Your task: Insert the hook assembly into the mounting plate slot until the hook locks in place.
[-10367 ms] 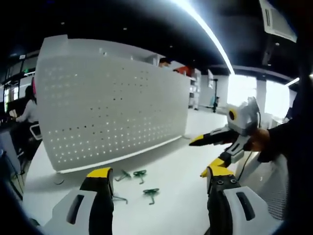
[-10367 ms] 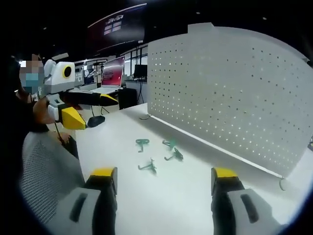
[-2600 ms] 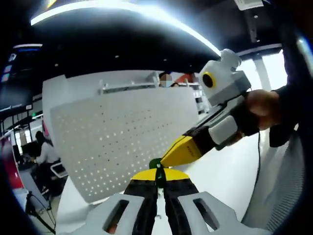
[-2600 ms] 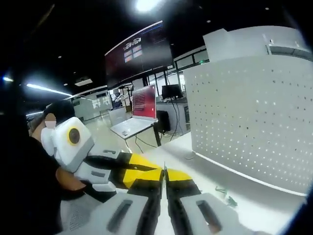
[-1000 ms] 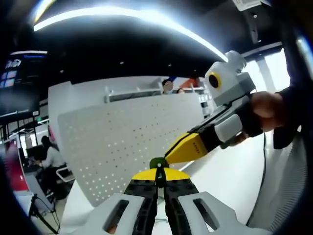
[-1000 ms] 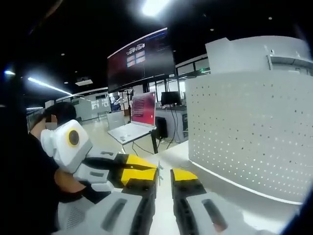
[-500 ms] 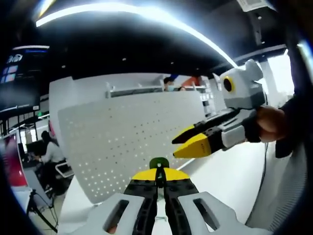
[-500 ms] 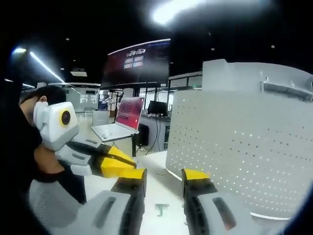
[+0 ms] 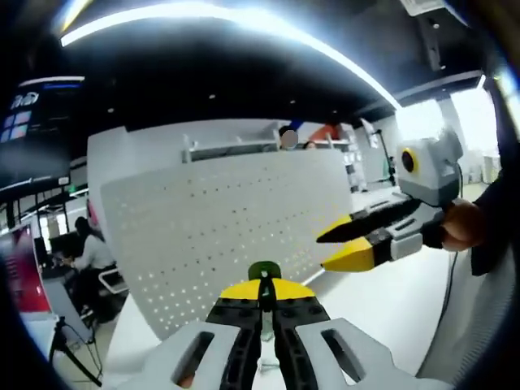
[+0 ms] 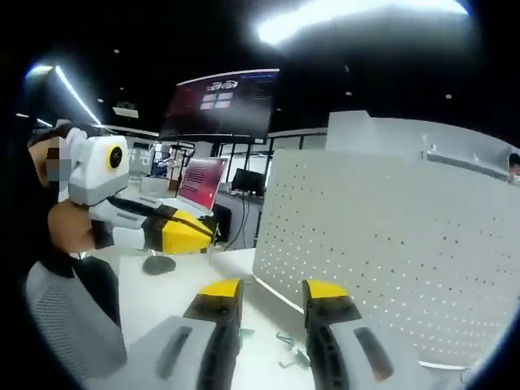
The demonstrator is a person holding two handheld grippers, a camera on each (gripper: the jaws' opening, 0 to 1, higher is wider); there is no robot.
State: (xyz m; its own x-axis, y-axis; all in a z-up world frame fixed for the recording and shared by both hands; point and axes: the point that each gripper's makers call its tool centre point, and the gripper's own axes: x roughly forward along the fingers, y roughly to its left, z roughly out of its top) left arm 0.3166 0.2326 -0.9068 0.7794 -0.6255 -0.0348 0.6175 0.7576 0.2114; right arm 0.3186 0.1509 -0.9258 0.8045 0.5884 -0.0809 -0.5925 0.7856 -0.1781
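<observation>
Left gripper view has the left gripper (image 9: 263, 294) clamped on the green hook (image 9: 264, 272) in front of the pegboard (image 9: 219, 219), the right gripper (image 10: 272, 294) parted and empty beside it, so carry the hook squarely toward a board hole.

Air between the left tool (image 9: 262, 286) and the upright white perforated metal panel (image 9: 219, 227) is open; the right tool (image 9: 348, 247) hangs off to its right, apart.
</observation>
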